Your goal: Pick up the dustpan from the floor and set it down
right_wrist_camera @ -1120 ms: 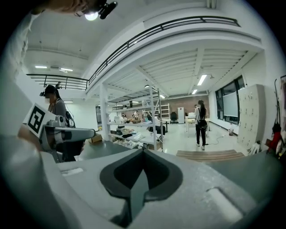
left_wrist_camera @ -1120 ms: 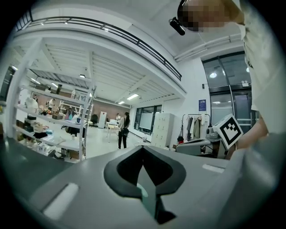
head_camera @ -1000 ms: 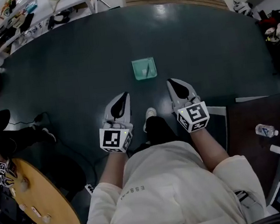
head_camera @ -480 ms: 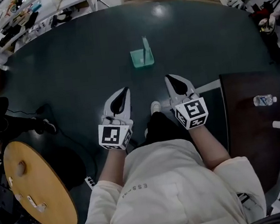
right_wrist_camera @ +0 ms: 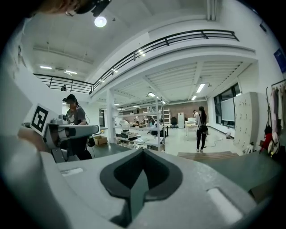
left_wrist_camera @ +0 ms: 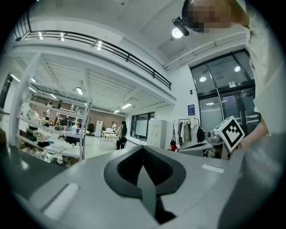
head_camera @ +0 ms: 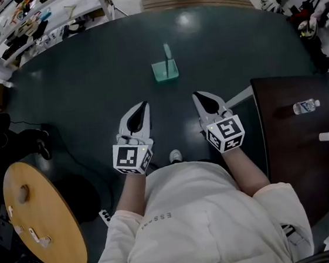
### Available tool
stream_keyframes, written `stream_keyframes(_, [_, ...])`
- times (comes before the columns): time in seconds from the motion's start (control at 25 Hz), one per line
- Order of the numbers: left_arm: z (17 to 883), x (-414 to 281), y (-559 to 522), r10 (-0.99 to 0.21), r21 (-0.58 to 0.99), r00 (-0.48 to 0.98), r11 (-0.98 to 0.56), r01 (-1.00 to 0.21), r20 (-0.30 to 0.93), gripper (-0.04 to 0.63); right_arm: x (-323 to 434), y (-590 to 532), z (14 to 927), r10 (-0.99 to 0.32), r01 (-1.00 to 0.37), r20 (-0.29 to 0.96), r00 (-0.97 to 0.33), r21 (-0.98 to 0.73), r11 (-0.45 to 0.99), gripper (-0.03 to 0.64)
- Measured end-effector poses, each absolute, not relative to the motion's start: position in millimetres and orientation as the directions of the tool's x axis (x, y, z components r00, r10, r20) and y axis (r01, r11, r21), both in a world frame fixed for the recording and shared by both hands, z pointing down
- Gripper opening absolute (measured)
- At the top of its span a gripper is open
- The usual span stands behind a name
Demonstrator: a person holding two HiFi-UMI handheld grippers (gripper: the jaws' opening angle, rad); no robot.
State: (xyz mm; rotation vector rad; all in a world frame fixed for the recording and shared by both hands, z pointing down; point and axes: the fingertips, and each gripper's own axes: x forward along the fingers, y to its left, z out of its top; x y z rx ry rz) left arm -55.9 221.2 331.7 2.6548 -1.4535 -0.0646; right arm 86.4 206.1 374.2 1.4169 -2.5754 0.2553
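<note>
Person standing over a dark floor (head_camera: 82, 78), a gripper in each hand.
Left gripper (head_camera: 143, 107) and right gripper (head_camera: 200, 97) are both closed tight with nothing between their jaws. The green dustpan (head_camera: 164, 71) sits on the floor ahead, between them, well apart from both.

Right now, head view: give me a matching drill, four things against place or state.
Things:
1. dustpan
2. water bottle
3. round wooden table
4. left claw

Place or state:
a. on the dark brown table, right side
b. shut, nothing in it
c. on the dark floor, top centre
d. lower left corner

Pairs: 1-c, 2-a, 3-d, 4-b
</note>
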Motion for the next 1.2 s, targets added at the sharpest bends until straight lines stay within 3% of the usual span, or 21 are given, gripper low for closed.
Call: stream_keyframes(1.2, [331.0, -24.8, 263.3, -0.844, 0.122, 0.535, -0.529, -0.84, 0.028, 0.015, 119.4, 242.6, 381.2, -0.823, -0.864, 0.275, -0.496, -0.065, 0.499, -0.009])
